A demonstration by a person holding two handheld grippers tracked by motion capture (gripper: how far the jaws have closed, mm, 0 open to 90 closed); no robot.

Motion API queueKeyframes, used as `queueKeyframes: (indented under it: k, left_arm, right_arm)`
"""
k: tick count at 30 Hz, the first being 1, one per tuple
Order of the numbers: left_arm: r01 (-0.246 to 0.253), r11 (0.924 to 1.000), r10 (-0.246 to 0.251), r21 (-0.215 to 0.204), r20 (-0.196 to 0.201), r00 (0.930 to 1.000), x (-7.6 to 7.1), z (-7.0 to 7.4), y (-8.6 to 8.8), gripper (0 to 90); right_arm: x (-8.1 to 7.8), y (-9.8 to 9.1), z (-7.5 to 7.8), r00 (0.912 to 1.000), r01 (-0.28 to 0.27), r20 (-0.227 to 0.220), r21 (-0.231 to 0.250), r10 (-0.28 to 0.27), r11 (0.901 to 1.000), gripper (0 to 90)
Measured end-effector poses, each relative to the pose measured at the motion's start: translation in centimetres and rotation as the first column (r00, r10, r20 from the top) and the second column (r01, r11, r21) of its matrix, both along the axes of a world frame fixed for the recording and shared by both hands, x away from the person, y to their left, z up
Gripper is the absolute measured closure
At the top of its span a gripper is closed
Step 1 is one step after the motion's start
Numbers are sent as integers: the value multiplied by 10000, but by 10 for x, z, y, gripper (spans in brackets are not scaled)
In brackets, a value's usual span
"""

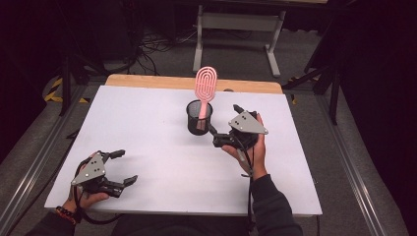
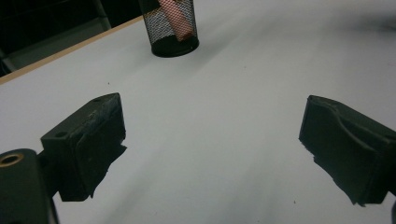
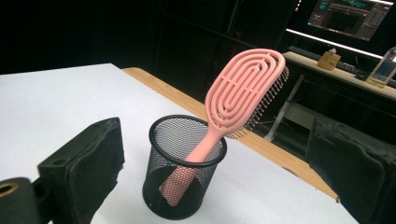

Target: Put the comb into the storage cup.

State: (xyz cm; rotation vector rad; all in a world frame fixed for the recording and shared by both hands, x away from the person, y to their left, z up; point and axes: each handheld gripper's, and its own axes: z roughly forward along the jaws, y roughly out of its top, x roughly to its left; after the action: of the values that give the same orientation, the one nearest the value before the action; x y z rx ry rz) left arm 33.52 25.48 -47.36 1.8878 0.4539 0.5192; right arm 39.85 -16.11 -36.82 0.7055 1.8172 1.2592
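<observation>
1. Near the table's far edge, at its middle, a black mesh cup (image 1: 199,117) holds a pink hairbrush (image 1: 204,87), handle down, head leaning on the rim.
2. Just right of the cup, the right gripper (image 1: 223,123) points at it, jaws spread wide and empty.
3. At the near left corner, the left gripper (image 1: 123,167) rests on the white table (image 1: 147,142), released, well apart from the cup.

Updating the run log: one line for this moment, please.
pink hairbrush: handle-down in mesh cup | right gripper: open beside cup | left gripper: open, empty

Pink hairbrush (image 3: 243,91) — black mesh cup (image 3: 180,184) — white table (image 1: 147,132).
</observation>
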Motion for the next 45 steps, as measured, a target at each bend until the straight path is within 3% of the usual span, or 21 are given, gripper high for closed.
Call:
queueKeyframes:
  k: [22, 45]
  left_arm:
    - [11, 10000, -11, 29, -6, 10000, 0, 0, -1, 76]
    - [16, 10000, -16, 45, 27, 10000, -1, 0, 0, 75]
  right_arm:
    - [-18, -2, -11, 9998, -194, 72, -427, 197, 9989, 56]
    - [-37, -17, -23, 9992, -355, 177, -577, 365, 9977, 59]
